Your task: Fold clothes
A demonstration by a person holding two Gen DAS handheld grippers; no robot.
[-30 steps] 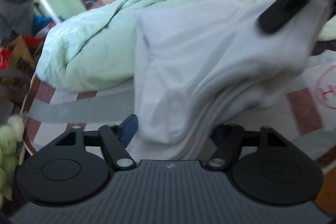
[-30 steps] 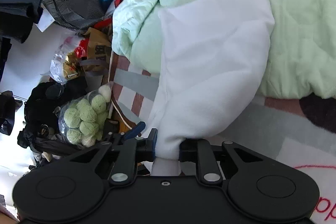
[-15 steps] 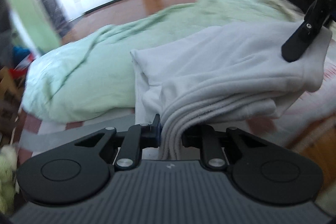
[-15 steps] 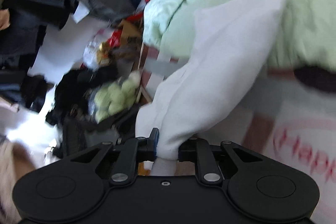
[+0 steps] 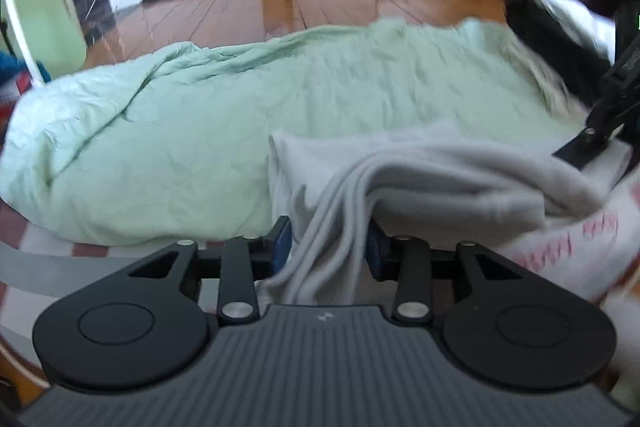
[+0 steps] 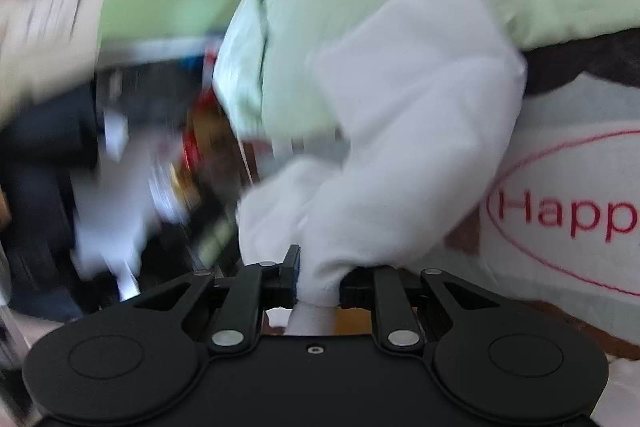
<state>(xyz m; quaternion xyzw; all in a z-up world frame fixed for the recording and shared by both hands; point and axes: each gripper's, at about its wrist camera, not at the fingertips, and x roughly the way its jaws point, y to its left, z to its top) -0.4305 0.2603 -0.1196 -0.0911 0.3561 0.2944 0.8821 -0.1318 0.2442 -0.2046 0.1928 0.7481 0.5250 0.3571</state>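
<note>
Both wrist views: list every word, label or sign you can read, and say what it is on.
"Happ": red letters inside a red oval on the white mat, cut off at the right wrist view's edge.
Pink print on the same mat in the left wrist view: too blurred to read.
Nothing else readable.

Red "Happ", cut off at frame edge, inside red oval on white cloth [image 6: 568,187].

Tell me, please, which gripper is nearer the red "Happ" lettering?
Right. The right gripper, shut on the white garment, sits just beside the lettering; the left gripper grips the garment's other end, farther off.
</note>
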